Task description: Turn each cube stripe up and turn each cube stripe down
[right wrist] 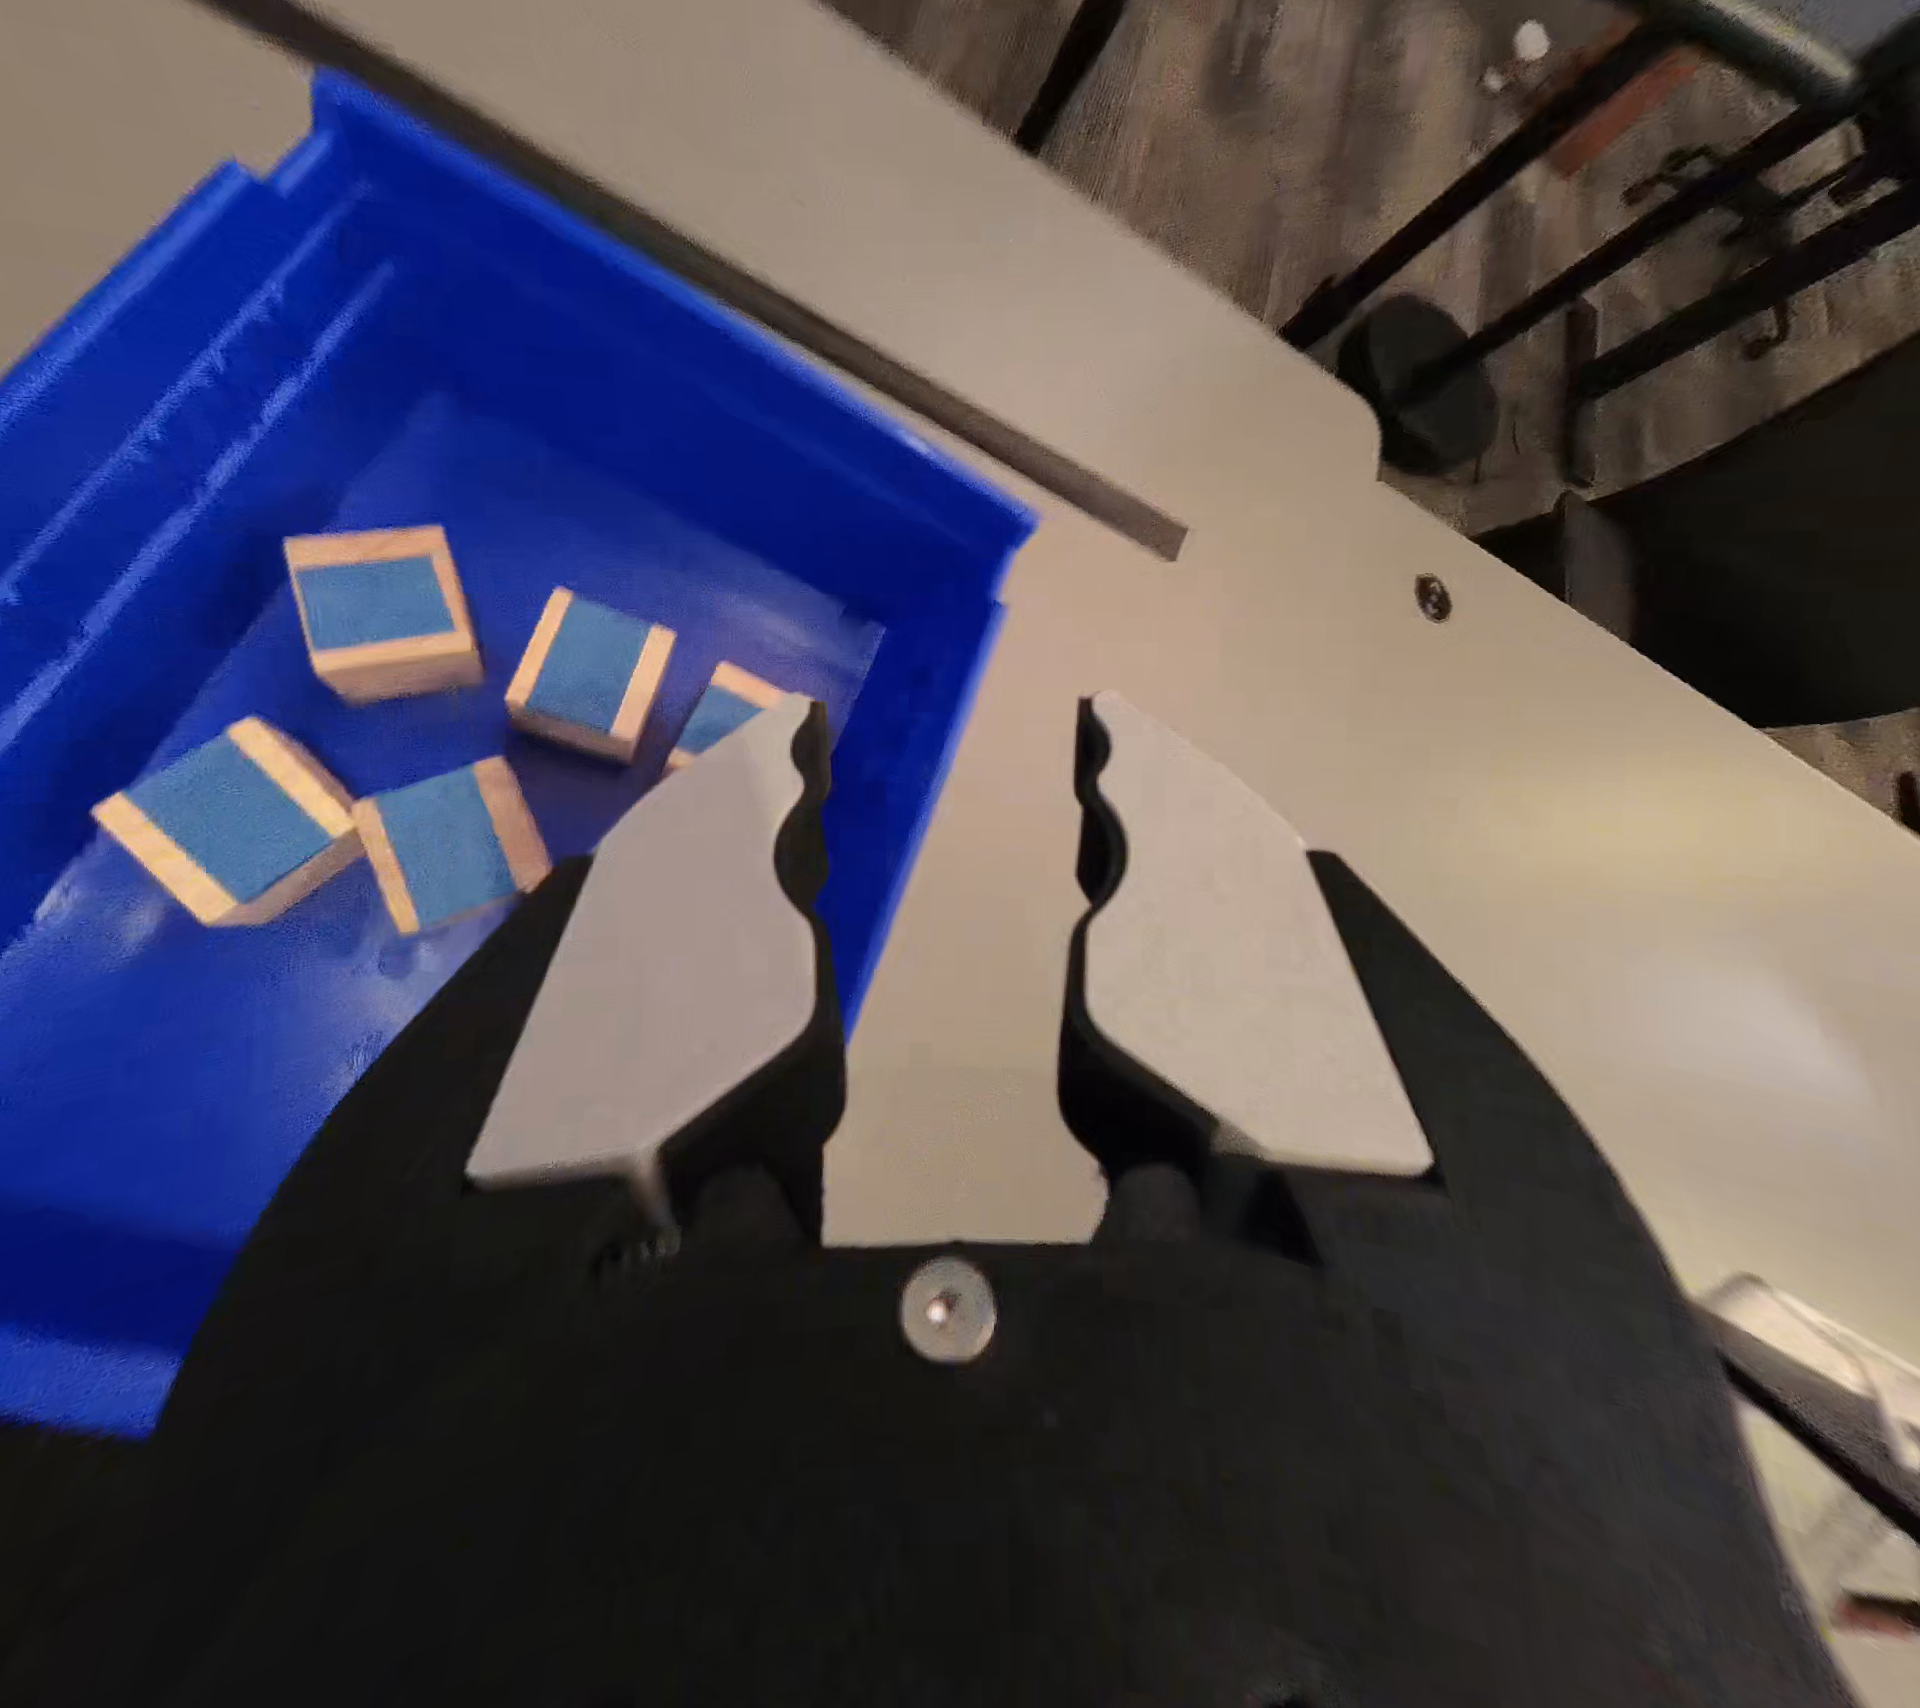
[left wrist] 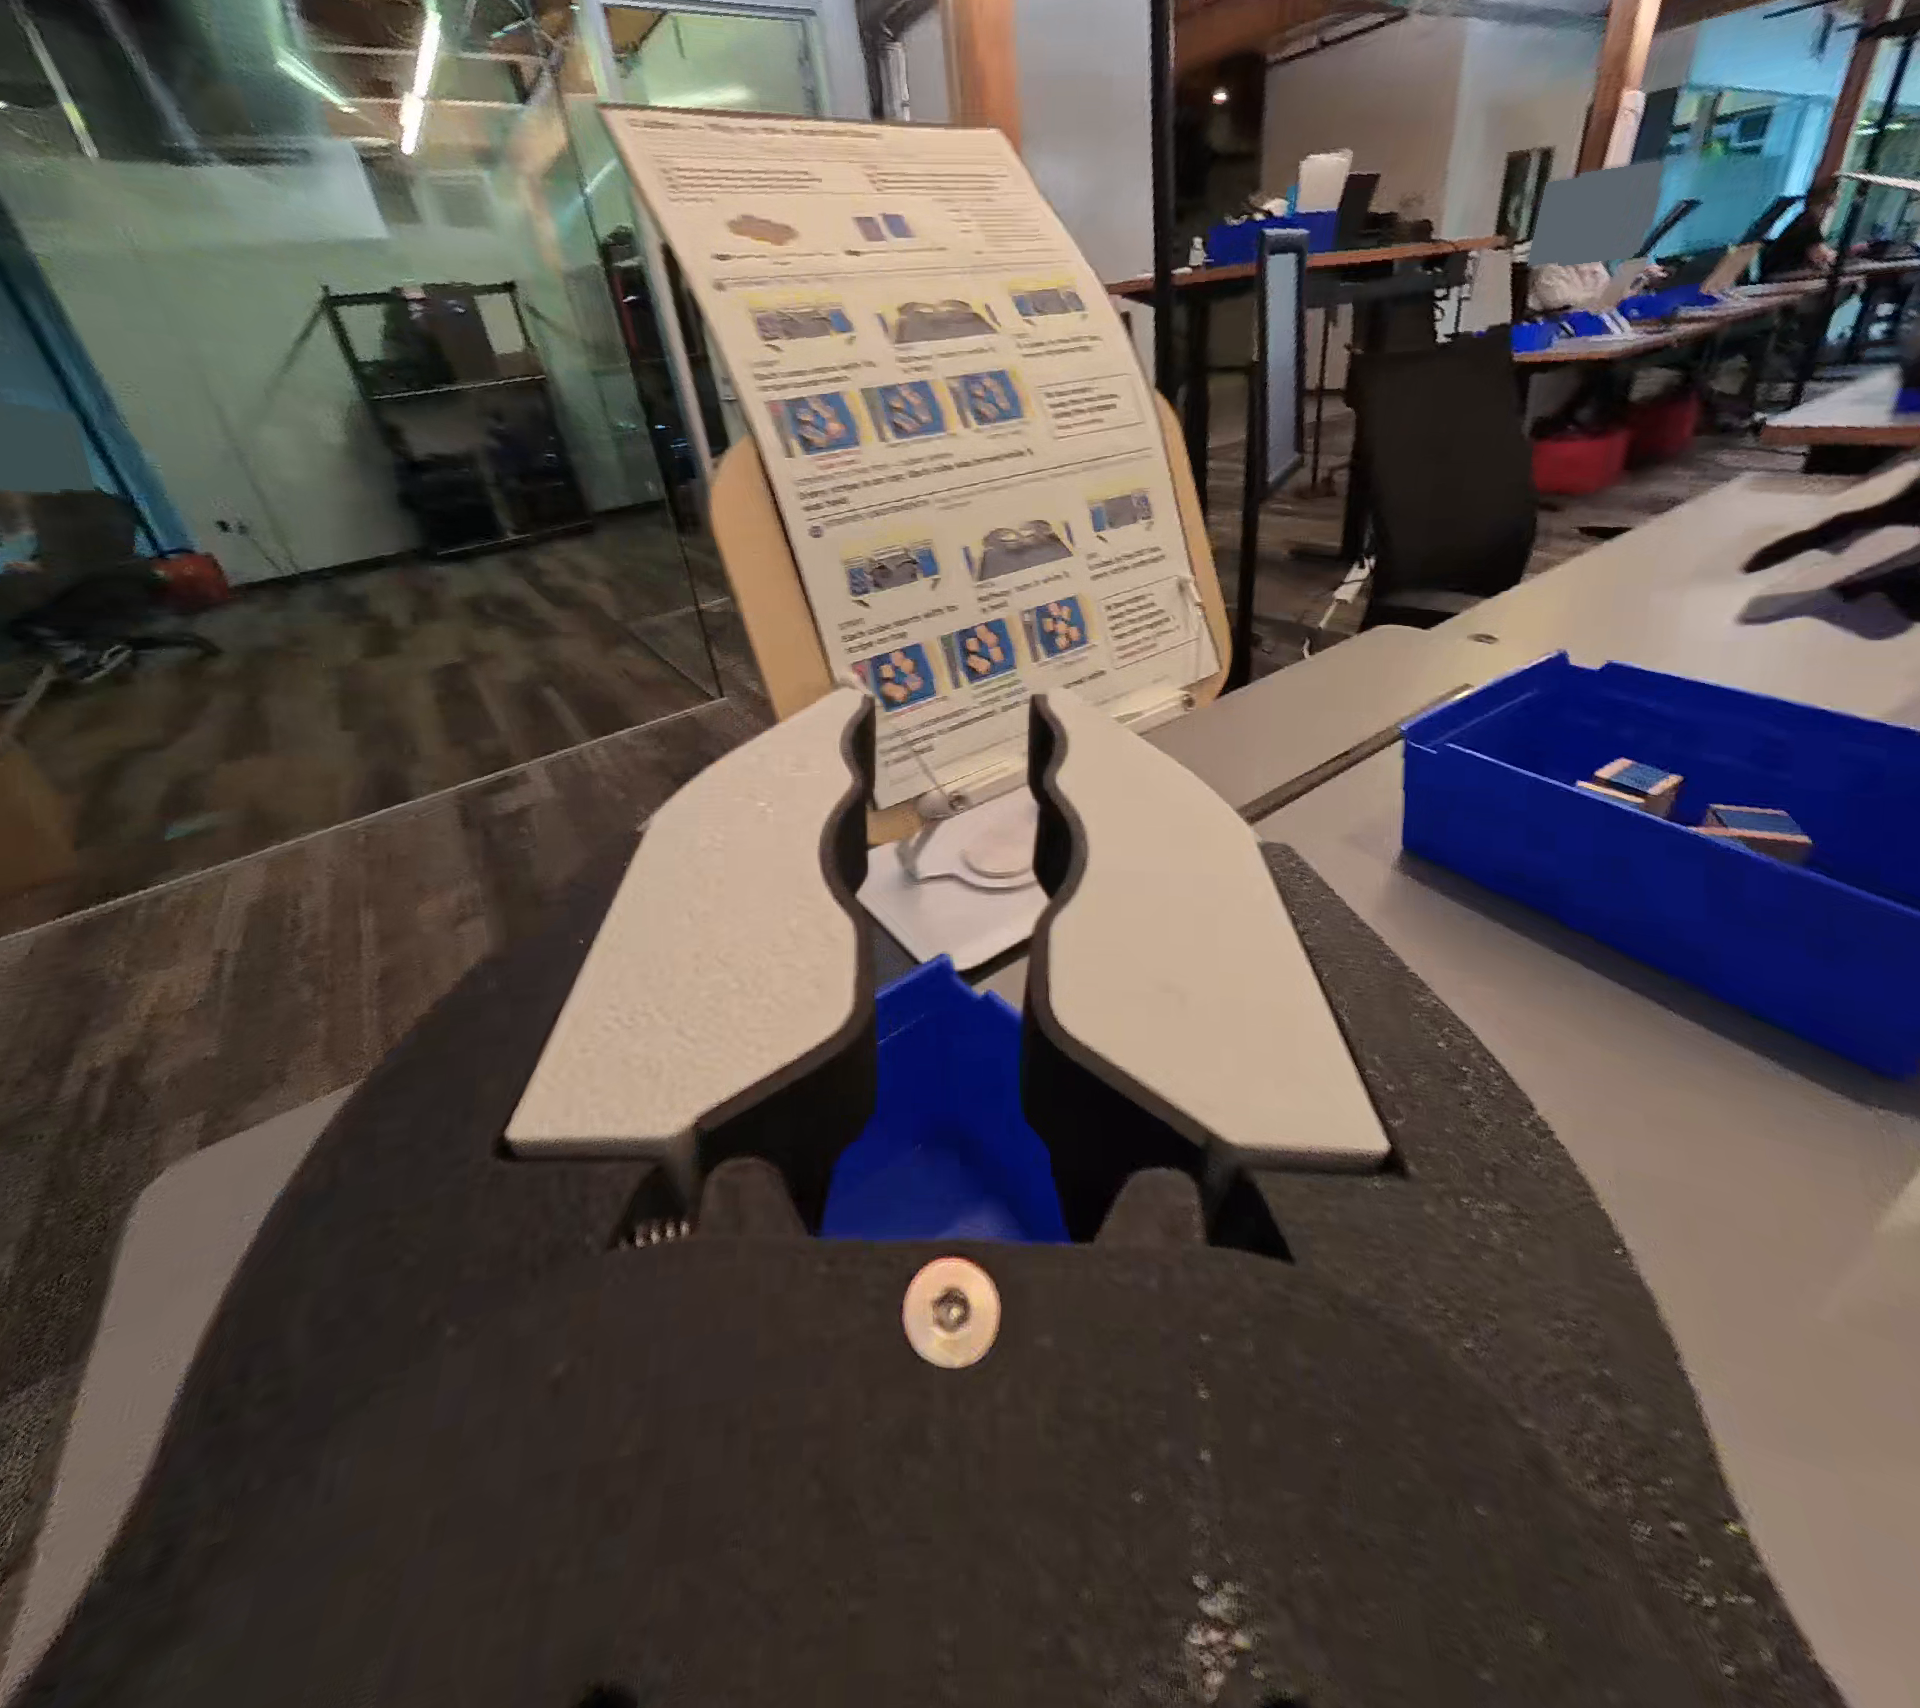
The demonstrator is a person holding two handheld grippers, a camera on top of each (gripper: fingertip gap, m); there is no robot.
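Visibly five striped cubes (right wrist: 379,611) in blue bin (right wrist: 935,515); both grippers (right wrist: 951,713) (left wrist: 951,708) apart, empty.

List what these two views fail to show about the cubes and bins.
- Fifth cube, right wrist view: mostly hidden behind the right tongs, so its stripe face cannot be judged fully.
- Bin, right wrist view: near end cut off by the left edge and the tongs' body.
- Cubes, left wrist view: only two show; the bin wall hides the floor.
- Second bin, left wrist view: contents blocked by the left tongs.
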